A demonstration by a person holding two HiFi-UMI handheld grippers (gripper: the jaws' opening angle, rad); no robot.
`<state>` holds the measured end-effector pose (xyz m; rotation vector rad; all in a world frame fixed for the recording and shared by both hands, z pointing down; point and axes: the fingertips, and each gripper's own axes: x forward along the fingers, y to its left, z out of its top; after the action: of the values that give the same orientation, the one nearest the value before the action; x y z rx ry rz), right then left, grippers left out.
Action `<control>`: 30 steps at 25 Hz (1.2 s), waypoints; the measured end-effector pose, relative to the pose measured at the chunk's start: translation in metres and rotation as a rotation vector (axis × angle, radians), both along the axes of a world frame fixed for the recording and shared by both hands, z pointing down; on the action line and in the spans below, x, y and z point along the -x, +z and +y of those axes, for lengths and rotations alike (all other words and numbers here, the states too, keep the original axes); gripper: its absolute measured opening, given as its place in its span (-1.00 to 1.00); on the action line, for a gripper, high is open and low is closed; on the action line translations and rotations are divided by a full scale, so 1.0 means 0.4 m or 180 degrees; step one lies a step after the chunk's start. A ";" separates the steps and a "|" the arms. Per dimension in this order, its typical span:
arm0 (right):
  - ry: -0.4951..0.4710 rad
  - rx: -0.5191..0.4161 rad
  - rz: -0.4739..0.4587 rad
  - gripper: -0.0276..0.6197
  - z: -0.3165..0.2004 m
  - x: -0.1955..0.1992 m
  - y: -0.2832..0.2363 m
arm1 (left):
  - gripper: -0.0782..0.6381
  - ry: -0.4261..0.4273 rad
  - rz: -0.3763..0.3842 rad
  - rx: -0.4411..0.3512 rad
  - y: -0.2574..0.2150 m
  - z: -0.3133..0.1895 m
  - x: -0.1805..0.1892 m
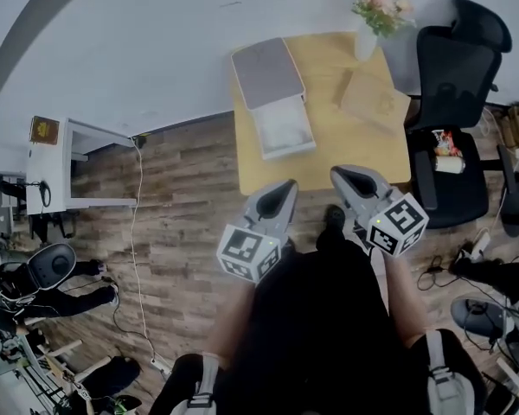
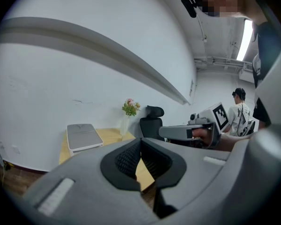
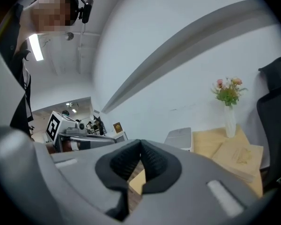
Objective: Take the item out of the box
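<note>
Box (image 1: 272,98) lies lengthwise away on the tabletop (image 1: 329,158); short of it the left claw (image 1: 285,188), clenched empty like the right claw (image 1: 344,175), is nearer.

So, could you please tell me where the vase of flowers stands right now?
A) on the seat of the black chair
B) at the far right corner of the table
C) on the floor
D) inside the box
B: the head view shows the vase of flowers standing on the wooden table at its far right corner, apart from the box and the black chair.
</note>
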<state>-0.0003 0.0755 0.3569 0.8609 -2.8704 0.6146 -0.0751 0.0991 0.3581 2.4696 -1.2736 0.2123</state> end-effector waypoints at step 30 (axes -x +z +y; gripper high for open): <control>-0.0405 0.0303 -0.0001 -0.91 -0.159 -0.141 0.117 | -0.74 -0.0617 -0.0112 0.0461 0.122 -0.155 -0.122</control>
<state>0.0560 0.0117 0.4037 0.6594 -2.8420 0.7298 -0.0262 0.0370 0.4071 2.2147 -1.4483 0.2882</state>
